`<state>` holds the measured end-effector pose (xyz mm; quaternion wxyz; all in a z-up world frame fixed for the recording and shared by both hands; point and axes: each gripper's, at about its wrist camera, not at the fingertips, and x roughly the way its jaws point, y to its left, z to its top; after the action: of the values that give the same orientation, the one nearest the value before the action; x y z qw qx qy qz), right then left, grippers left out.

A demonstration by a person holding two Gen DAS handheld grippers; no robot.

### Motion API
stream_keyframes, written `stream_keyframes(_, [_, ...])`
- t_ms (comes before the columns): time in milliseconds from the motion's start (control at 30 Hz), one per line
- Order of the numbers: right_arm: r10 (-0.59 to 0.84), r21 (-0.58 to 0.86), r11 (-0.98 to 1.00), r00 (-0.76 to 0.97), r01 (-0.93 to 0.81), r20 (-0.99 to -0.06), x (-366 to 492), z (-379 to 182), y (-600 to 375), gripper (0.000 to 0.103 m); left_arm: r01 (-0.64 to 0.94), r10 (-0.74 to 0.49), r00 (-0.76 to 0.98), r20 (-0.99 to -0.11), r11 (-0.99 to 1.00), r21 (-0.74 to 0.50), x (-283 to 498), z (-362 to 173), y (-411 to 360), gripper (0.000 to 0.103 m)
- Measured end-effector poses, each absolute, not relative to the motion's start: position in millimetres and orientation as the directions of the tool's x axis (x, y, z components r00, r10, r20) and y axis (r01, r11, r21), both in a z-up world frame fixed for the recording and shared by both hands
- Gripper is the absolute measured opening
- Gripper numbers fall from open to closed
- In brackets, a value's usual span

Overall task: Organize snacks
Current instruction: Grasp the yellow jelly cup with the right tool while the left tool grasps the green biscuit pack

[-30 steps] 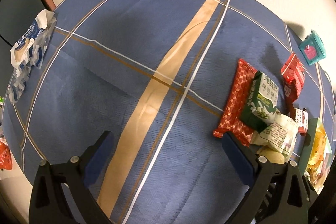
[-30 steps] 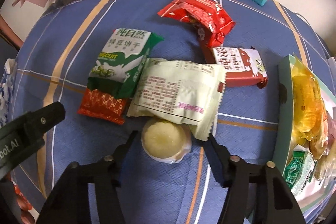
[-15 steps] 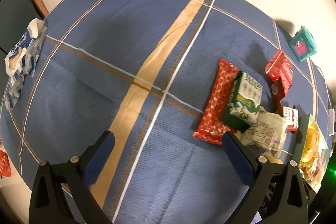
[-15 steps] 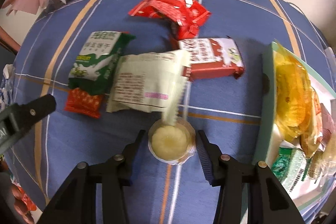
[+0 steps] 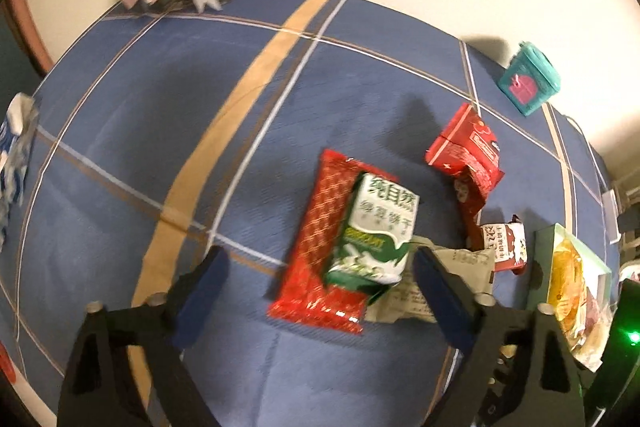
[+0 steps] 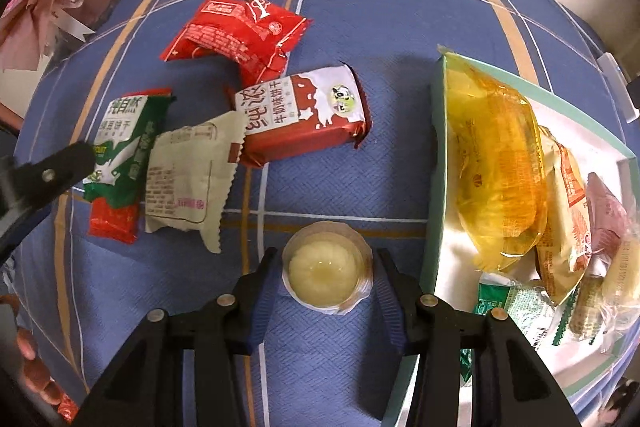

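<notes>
In the left wrist view, the left gripper (image 5: 316, 283) is seen with its jaws spread and just narrowed, nothing pinched; the green biscuit packet (image 5: 374, 235) lies between the blue pads, untouched, stacked on the red wafer packet (image 5: 320, 247). Both packets' long axes run away from the camera, roughly along the fingers. For a clean pick, the pads are best lowered astride the green packet's narrow width alone, so the red one beneath is not dragged along.

In the right wrist view, the jelly cup (image 6: 326, 267) is pinched by the right gripper (image 6: 326, 273), sealed face up, above the blue checked tablecloth (image 6: 360, 167) just beside the snack tray (image 6: 436, 187). The cup is round, so no long axis is shown. It is best kept level, carried over the tray's near wall and released onto a bare spot.
</notes>
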<state>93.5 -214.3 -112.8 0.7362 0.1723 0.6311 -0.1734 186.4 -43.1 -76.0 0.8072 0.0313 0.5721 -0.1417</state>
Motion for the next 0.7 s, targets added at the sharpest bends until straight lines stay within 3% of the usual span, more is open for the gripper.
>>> stream_keyframes(200, [-0.037, 0.035, 0.880, 0.142, 0.474, -0.989, 92.2, -114.6, -216.3, 0.049, 0.332, -0.206, 0.338, -0.918, 0.939, -0.088, 183.8, -80.0, -62.6, 0.079])
stream_keyframes(467, [-0.037, 0.037, 0.877, 0.144, 0.479, -0.989, 89.2, -112.4, -214.8, 0.045, 0.358, -0.187, 0.321, -0.928, 0.931, -0.063, 177.8, -89.6, -73.2, 0.044])
stream_keyframes(700, [-0.024, 0.053, 0.875, 0.153, 0.481, -0.988, 83.7, -99.8, -209.3, 0.045, 0.300, -0.194, 0.304, -0.933, 0.949, -0.099, 176.8, -77.7, -64.0, 0.041])
